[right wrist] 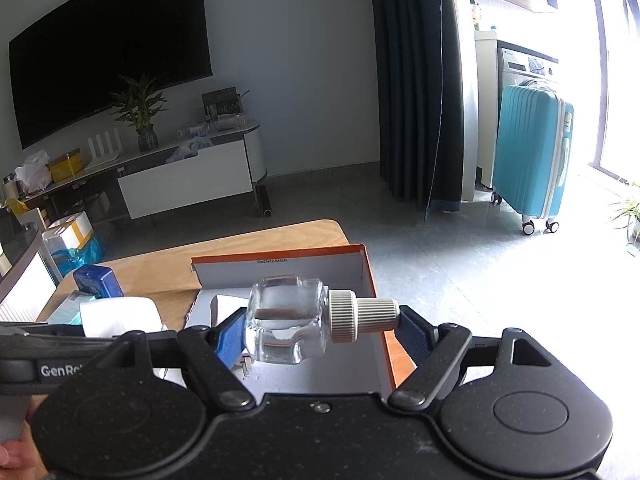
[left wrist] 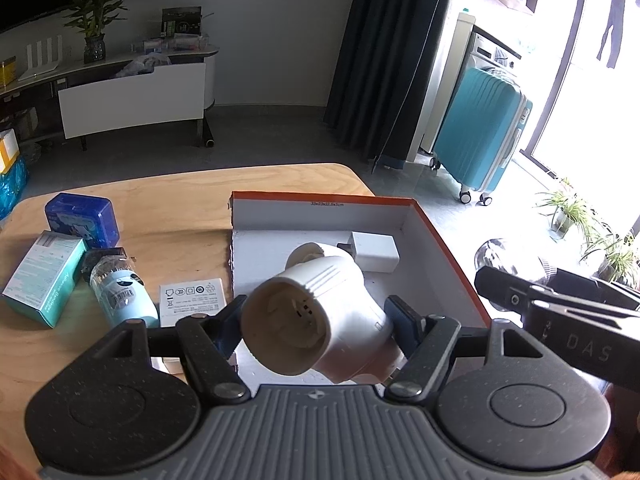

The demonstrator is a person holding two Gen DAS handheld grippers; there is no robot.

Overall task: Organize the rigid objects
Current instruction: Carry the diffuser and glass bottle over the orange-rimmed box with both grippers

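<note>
My left gripper (left wrist: 318, 322) is shut on a white plastic Y-shaped lamp socket (left wrist: 312, 312), held above the near part of an orange-edged cardboard box (left wrist: 444, 248). A white charger block (left wrist: 374, 256) lies inside the box near its back wall. My right gripper (right wrist: 320, 326) is shut on a clear glass bottle (right wrist: 286, 316) with a ribbed grey cap (right wrist: 360, 316), gripped end to end and lying sideways over the same box (right wrist: 370, 276). The right gripper's body shows at the right edge of the left wrist view.
On the wooden table (left wrist: 172, 208), left of the box, lie a blue case (left wrist: 82, 220), a teal carton (left wrist: 44, 276), a light blue bottle (left wrist: 122, 296) and a white printed card (left wrist: 192, 298). A teal suitcase (left wrist: 484, 136) and plants stand on the floor beyond.
</note>
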